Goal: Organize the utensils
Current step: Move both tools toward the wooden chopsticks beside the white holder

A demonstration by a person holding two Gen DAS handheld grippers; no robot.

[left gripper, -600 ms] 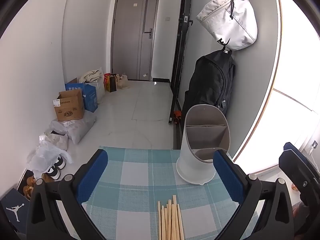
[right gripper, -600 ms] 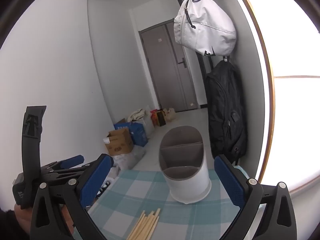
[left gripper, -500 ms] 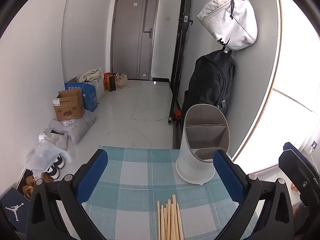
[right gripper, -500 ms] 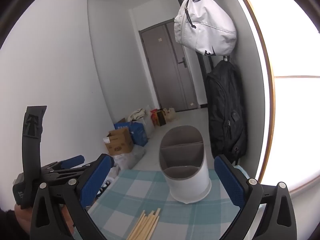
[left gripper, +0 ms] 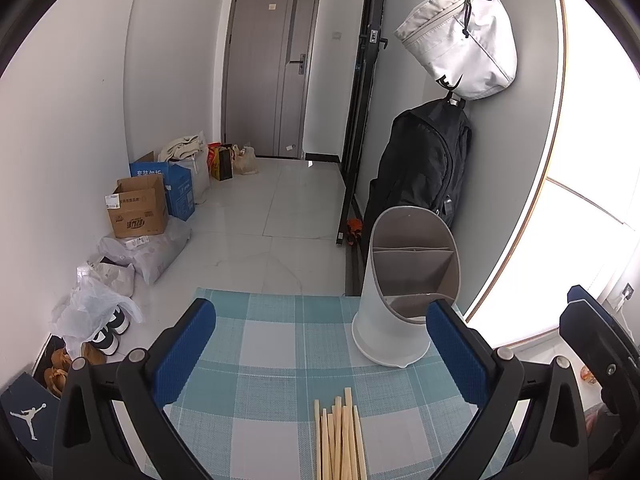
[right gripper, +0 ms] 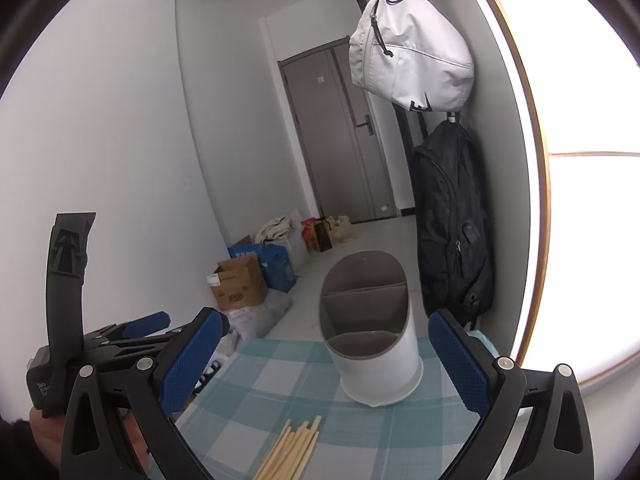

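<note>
Left wrist view: left claw point(left gripper: 320, 356) released above wooden chopsticks point(left gripper: 338, 436) at 6 o'clock; right claw point(right gripper: 324, 360) released too. Pickup pending, holder point(left gripper: 404, 288) at 1 o'clock.

Bundle of wooden chopsticks point(left gripper: 339, 436) lying flat on worktop, near white upright divided utensil holder point(left gripper: 400, 292), holder's compartments empty

I see a white bag point(left gripper: 460, 36) hanging at one o'clock above a black backpack point(left gripper: 420, 160). At nine o'clock, a cardboard box point(left gripper: 138, 212) sits beside a blue box point(left gripper: 180, 190); a grey door point(left gripper: 272, 68) stands at twelve.
</note>
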